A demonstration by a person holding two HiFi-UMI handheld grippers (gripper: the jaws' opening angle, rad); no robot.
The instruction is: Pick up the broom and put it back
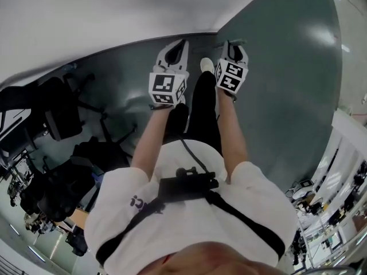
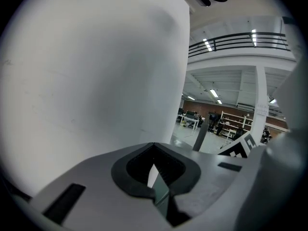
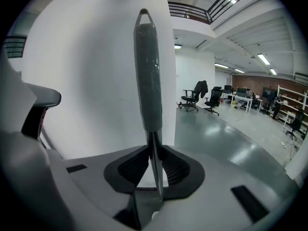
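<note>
The broom shows only in the right gripper view: a grey handle grip (image 3: pixel 147 71) with a hanging loop on top, standing upright on a thin metal pole. My right gripper (image 3: pixel 155 165) is shut on that pole just below the grip. In the head view the right gripper (image 1: pixel 234 50) is held out low in front of the person, beside the left gripper (image 1: pixel 178 47). The left gripper (image 2: pixel 155 165) is shut with nothing between its jaws. Both point at a white wall (image 2: pixel 96 71). The broom's head is hidden.
A grey-green floor (image 1: pixel 275 96) runs along the white wall's foot. Dark office chairs (image 1: pixel 57 113) crowd the left side behind the person. More chairs (image 3: pixel 197 95) and desks stand far off to the right, with shelving (image 1: pixel 344 153) along the right.
</note>
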